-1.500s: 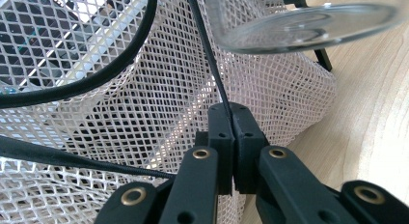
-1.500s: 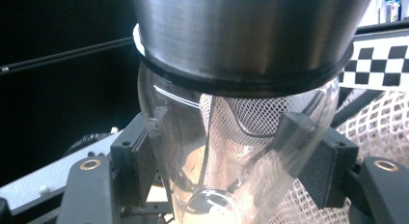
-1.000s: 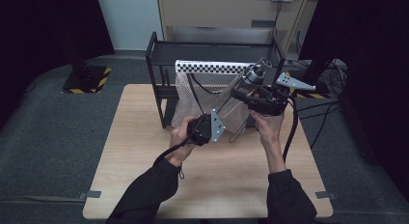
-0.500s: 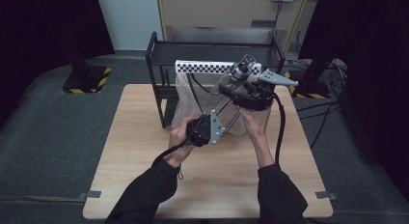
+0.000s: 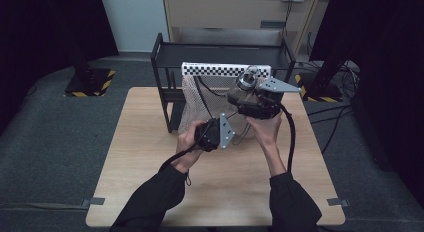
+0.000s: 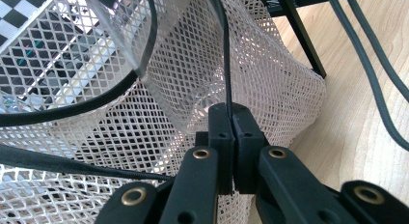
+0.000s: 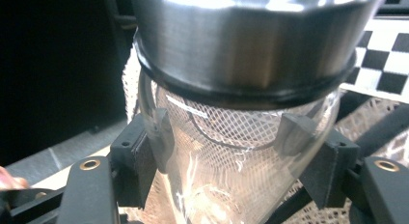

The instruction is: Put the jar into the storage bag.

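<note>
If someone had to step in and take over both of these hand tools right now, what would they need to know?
Left gripper: shut on the white mesh bag, pinching its netting and black cord.
Right gripper: shut on a clear glass jar with a metal lid, held tilted above the bag.
The bag hangs by the black rack on the wooden table.
Judging by this, the jar likely goes into the bag; that is not yet done.

Overhead view; two close tongs views

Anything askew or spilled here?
No spill or damage. The mesh bag sags off the black rack because the left gripper pinches its black cord. The right gripper holds a clear jar, metal lid on.
</note>
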A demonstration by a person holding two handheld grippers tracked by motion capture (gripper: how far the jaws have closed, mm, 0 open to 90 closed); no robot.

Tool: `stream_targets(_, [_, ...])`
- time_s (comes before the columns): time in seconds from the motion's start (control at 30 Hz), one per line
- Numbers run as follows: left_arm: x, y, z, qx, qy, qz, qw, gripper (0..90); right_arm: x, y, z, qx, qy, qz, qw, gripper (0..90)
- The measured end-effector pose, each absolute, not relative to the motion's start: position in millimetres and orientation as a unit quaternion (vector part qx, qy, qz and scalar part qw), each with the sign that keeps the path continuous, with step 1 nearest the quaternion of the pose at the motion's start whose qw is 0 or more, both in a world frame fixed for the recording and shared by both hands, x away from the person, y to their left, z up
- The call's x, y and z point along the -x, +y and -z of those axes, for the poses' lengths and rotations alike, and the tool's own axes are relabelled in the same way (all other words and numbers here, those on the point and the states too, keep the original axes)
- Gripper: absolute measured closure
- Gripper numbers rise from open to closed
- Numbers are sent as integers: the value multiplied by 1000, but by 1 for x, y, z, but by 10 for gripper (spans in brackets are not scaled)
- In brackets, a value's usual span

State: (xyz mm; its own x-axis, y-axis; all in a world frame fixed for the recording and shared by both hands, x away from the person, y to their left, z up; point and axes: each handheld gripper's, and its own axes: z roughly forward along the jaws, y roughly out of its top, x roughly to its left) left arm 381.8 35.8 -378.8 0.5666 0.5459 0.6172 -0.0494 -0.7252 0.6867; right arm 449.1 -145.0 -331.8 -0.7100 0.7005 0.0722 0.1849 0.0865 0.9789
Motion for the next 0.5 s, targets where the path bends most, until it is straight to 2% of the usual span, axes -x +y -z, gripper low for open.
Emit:
stream_targets(0.33, [-379, 33, 378, -811, 146, -452, 342, 881, -448, -143, 343, -327, 712, -578, 229, 315])
stream_targets(0.5, [-379, 37, 380, -807, 152, -455, 344, 881, -448, -151, 347, -334, 685, -614, 206, 355])
